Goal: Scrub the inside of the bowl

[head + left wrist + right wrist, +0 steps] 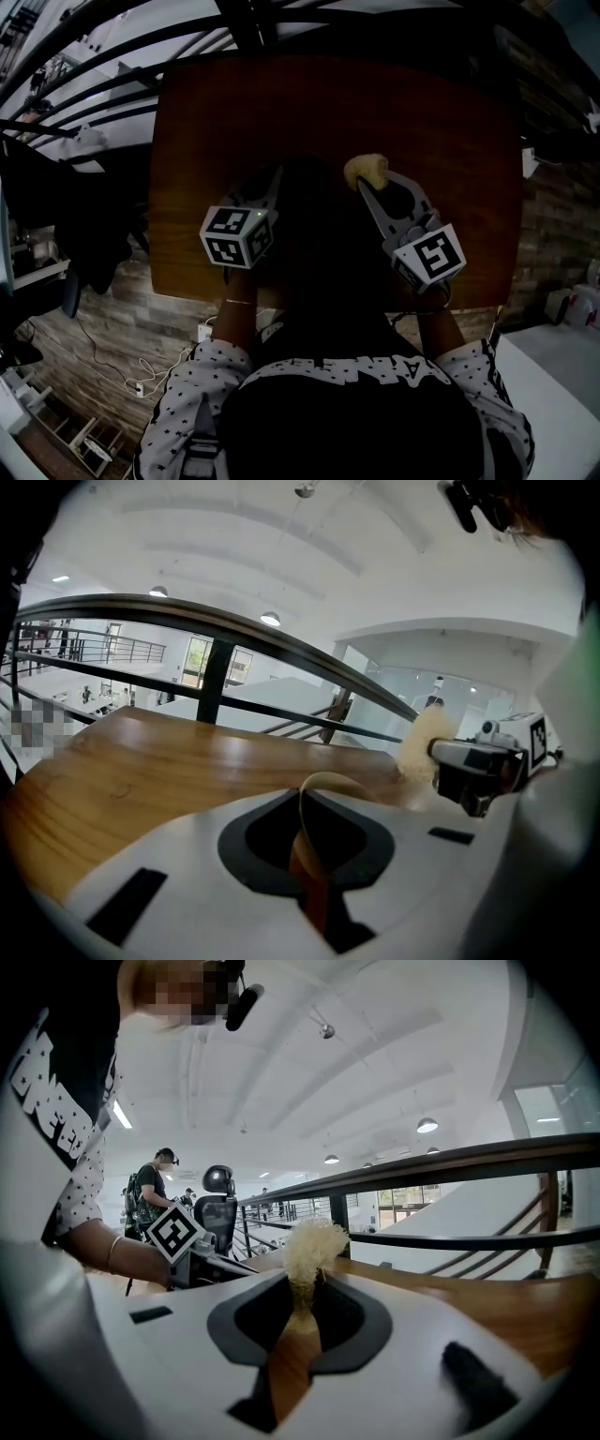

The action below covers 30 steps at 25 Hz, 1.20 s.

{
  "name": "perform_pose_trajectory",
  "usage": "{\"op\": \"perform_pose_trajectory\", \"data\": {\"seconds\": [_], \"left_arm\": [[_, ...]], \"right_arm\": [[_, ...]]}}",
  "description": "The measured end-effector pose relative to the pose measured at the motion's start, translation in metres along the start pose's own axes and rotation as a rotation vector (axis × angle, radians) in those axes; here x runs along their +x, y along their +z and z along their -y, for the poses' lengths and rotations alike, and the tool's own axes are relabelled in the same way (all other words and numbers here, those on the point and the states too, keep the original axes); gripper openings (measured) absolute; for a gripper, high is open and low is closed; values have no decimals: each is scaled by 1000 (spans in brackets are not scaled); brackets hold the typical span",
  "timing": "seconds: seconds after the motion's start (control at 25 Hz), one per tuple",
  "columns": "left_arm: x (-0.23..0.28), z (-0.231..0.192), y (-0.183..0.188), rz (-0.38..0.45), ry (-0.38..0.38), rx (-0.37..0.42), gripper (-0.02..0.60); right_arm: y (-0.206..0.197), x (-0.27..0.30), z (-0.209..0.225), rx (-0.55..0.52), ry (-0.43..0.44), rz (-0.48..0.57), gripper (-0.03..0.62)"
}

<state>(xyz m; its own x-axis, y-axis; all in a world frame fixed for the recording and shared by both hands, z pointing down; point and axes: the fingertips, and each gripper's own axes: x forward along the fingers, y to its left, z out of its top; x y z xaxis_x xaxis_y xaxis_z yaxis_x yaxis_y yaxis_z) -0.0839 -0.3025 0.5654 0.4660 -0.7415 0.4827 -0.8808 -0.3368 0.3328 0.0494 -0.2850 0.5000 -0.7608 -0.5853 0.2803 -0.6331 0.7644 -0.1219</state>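
Looking down, head view: both forearms reach forward over the wooden table (441, 122). The left gripper (267, 187) and right gripper (380, 186) angle in toward each other, and the person's head blocks the spot between them.
scrubber (366, 171): pale fluffy wad right at the right gripper's tip.
left gripper view: jaws pinched together on the thin rim of the bowl (302, 841), over the table, with the scrubber near it.
right gripper view: jaws clamped on the scrubber, its frizzy end poking out past them.

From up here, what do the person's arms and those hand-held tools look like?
The left gripper and right gripper are pale grey plastic tongs with dark-lined jaws, each carrying a white cube of black square markers. The sleeves are white with black dots, beside a black top.
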Motion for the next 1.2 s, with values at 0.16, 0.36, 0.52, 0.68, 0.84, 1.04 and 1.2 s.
{"op": "perform_pose_trajectory", "data": {"seconds": [0.16,0.36,0.52,0.68,0.84,1.04,1.2], "left_arm": [[1,-5,-6,-15,2,-9,25],[6,-6,-11,-36,21,-6,25],[7,-7,-14,-42,32,-13,25],[8,-9,-18,-51,49,-10,25],[8,-11,-18,-56,67,6,25],[8,-11,-19,-59,76,24,67],[5,-14,-21,-59,76,11,98]], "right_arm": [[3,3,-1,-2,9,13,61],[2,0,2,12,8,15,61],[-1,-3,2,36,0,11,61],[-1,-4,2,37,-2,11,61],[-1,-5,2,42,-4,12,61],[-3,-6,1,48,-5,8,61],[-3,-6,-1,54,-11,4,61]]}}
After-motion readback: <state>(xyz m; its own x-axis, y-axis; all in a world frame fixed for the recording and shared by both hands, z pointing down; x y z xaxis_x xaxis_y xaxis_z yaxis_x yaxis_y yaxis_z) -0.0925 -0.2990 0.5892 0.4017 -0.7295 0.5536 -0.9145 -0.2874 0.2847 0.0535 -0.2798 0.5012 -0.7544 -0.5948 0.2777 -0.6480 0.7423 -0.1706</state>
